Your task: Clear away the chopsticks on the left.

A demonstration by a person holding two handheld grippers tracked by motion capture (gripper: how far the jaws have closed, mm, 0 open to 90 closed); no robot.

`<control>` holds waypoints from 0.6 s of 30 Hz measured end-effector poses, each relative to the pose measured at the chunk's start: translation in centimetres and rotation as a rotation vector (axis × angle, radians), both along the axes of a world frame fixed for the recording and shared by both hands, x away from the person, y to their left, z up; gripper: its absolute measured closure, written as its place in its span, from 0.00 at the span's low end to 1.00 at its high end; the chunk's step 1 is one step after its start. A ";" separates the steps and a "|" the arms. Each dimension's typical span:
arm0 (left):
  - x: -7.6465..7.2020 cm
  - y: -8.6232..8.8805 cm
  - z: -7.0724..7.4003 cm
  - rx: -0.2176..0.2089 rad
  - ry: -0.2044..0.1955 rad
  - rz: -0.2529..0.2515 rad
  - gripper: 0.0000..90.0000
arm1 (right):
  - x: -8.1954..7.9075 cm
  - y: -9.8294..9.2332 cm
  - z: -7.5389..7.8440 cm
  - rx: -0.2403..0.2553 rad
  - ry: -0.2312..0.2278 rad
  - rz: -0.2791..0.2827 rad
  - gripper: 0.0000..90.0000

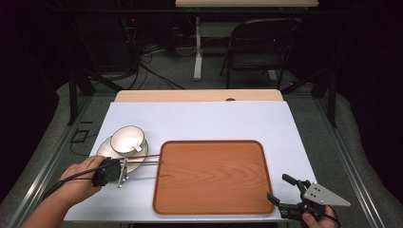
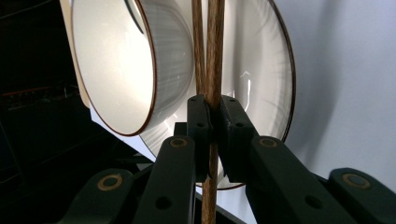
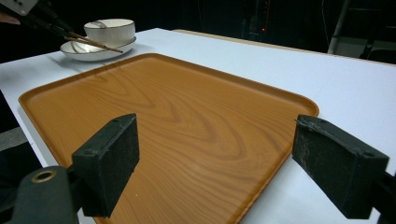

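Chopsticks point(image 1: 142, 162): one wooden pair, pinched near one end between the pressed-together pads of the left gripper point(image 1: 124, 172); held roughly level, tips pointing toward 3 o'clock and reaching the left rim of the tray point(image 1: 214, 176). They pass over the near edge of the saucer point(image 1: 105, 148); whether they touch it cannot be told.

Cup point(image 1: 127, 138): white, brown rim, on the saucer, at 10 o'clock from the tray.

Right gripper point(image 1: 281, 194): jaws spread, empty, hovering at the tray's 5 o'clock corner.

Step in hand, by judgement: carrying the pair toward the tray. Next move calls for a level sweep rightward, then a low release on the wood so the sticks do not roll.

Hard to make out: the far tips blur together; the left gripper view cuts off the pair's rear end.
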State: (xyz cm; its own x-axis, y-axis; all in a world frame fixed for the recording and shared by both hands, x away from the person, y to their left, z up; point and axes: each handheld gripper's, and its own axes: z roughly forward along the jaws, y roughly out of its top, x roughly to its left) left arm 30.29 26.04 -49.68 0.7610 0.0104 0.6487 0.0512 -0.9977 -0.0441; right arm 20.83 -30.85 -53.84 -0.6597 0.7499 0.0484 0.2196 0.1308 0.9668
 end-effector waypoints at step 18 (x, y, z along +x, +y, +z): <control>-0.9 0.8 3.6 -0.473 0.111 0.322 0.93 | 0.1 0.0 0.0 0.007 0.010 -0.005 0.16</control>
